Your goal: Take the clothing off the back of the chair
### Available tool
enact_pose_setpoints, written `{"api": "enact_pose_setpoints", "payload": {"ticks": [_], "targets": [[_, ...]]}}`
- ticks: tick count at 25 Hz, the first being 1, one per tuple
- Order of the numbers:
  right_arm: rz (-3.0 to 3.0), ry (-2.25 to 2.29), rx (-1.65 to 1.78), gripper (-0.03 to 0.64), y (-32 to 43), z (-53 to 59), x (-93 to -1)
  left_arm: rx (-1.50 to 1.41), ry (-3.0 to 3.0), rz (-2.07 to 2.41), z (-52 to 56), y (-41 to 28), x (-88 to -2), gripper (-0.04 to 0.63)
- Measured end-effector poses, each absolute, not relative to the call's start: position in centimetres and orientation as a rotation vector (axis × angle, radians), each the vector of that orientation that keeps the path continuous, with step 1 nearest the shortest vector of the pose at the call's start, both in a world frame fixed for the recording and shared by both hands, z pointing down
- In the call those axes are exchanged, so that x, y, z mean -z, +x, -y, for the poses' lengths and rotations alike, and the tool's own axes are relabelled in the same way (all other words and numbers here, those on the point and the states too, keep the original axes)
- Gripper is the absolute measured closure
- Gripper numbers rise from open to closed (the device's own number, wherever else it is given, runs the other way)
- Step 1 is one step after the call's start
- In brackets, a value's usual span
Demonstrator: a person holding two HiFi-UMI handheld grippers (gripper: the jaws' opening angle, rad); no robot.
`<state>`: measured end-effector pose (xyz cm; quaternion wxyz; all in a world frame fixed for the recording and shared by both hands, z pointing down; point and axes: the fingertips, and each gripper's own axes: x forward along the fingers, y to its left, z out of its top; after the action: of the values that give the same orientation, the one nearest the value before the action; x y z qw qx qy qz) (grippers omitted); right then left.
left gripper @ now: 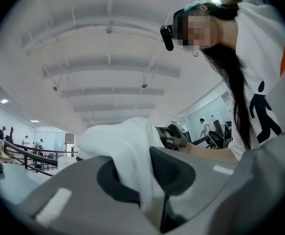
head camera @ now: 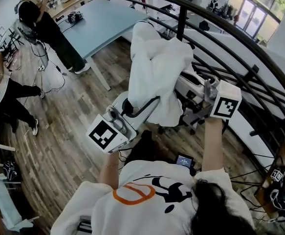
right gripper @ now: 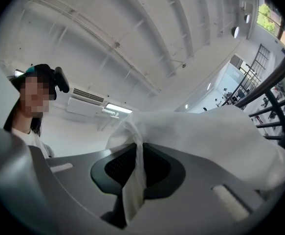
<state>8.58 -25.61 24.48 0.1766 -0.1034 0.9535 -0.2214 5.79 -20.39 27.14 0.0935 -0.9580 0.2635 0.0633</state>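
Above the chair [head camera: 188, 84], mid-scene: white garment [head camera: 157, 67] hangs bunched betw. left gripper [left gripper: 154, 180], near-left, and right gripper [right gripper: 134, 180], both clamped on thin folds. Risk: cloth is soft and limp. The low hem may snag on the chair back, and an uneven pull could slip a fold from the pads.

We are wearing a white short-sleeved T-shirt [head camera: 132, 217], which is carrying an orange oval outline [head camera: 134, 194] at six o'clock in the head view, with black figure prints [head camera: 174, 194] beside it. Long dark hair [head camera: 215, 209] is showing at five o'clock. A black camera [left gripper: 167, 31] on a teal band [left gripper: 196, 5] is sitting on our head. The left claw [left gripper: 149, 182] and right claw [right gripper: 135, 180] are showing pale grey moulded shells with dark textured pads [right gripper: 114, 168]. Each is bearing a white cube [head camera: 104, 134] printed with black square markers.
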Motion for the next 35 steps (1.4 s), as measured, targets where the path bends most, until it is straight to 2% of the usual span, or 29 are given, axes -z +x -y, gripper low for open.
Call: {"api": "enact_pose_setpoints", "payload": {"ticks": [17,35], "targets": [[-2.702,-0.182,0.664,0.557,1.3,19.6,-24.3,-0.288,-2.771,-0.922,13.5,-1.1,-25.3,0.529],[-2.61,-0.223,0.752,0.555,-13.6,13.4,-25.4,-0.33,-2.814,-0.853,7.3,-16.1,-25.5,0.529]]}}
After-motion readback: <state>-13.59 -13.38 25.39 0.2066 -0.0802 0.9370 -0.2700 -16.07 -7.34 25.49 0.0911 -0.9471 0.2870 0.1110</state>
